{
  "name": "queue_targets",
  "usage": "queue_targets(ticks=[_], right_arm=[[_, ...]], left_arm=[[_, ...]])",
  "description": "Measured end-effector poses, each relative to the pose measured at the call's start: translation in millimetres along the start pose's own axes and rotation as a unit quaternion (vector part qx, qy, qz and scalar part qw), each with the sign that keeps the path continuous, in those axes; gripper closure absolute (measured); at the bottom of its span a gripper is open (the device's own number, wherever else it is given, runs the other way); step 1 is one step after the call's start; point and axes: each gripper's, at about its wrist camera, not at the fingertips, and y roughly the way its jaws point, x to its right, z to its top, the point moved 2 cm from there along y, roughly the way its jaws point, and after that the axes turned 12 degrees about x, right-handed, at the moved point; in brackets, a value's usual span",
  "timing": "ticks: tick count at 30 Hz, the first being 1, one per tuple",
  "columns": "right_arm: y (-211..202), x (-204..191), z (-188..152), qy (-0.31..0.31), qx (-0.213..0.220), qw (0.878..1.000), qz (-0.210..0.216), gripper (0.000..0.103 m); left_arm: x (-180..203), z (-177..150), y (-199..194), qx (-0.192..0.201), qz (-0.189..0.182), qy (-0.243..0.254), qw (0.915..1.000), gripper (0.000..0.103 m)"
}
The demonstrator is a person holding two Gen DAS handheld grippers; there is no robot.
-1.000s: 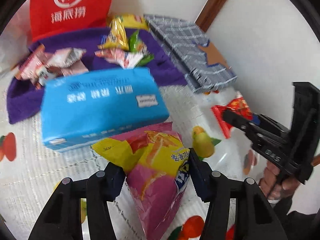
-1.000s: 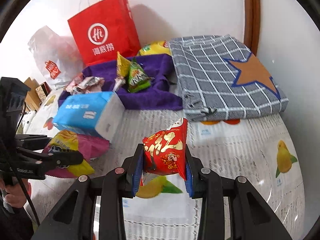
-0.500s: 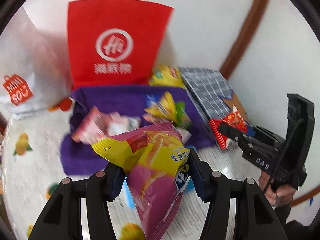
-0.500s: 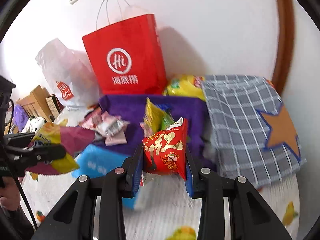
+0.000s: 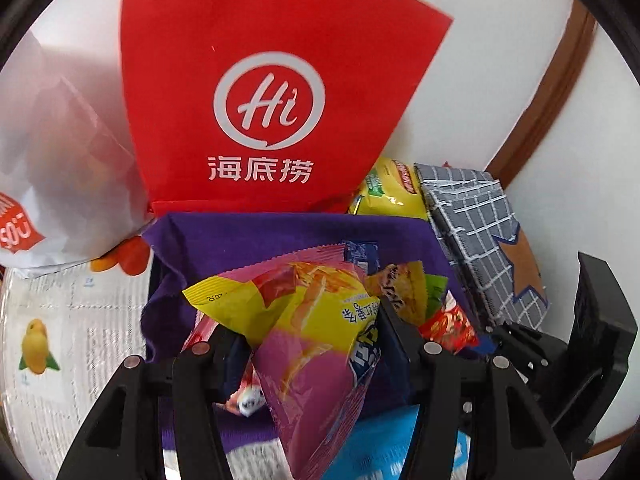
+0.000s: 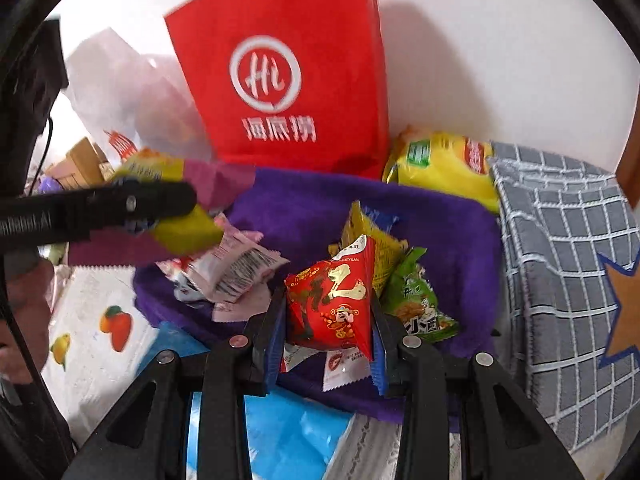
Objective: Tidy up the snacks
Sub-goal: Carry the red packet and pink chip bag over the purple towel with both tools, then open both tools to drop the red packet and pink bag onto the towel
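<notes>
Against the white wall, the red paper bag (image 5: 272, 92) now fills much of both views; one second ago it was a small shape at the top, so both grippers have come forward and closer to it. In front of the bag lies the purple cloth (image 6: 420, 216), and it is now directly under both grippers, where before the patterned tablecloth (image 5: 80, 300) was under them. The grey checked cloth (image 6: 560, 260) stays at the right side, touching the purple cloth. The blue tissue pack (image 6: 288, 436), before ahead of the grippers, has dropped to the lower edge of both views.

The left gripper (image 5: 308, 344) keeps its two fingers pressed on the pink and yellow chip bag (image 5: 316, 344), which hangs above the left part of the purple cloth. The right gripper (image 6: 328, 316) is still clamped on the red snack packet (image 6: 332, 300), now above the small loose packets on the cloth, just beside the green packet (image 6: 420, 304). The yellow chip bag (image 6: 440, 168) rests behind the cloth, beside the red bag.
</notes>
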Motion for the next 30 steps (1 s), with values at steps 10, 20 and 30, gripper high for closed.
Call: queue_targets(ticks=[10,20,30], right_arm=[[28.3,14.4,-9.8,0.012,-0.022,0.999,-0.024,0.066],[27.6,16.9,-6.7,0.018,-0.017,0.999,-0.022,0.061],[-11.4,12.9,5.8,0.037,0.01,0.999,-0.037,0.028]], left_arm=[[-2.3,-13.1,43.6,-0.027,0.008,-0.004,0.9996,0.046],[-2.4,-11.4,46.3,-0.021,-0.001,-0.002,0.9998,0.043],[7.3,2.7,-0.8,0.012,0.021,0.012,0.9996,0.018]])
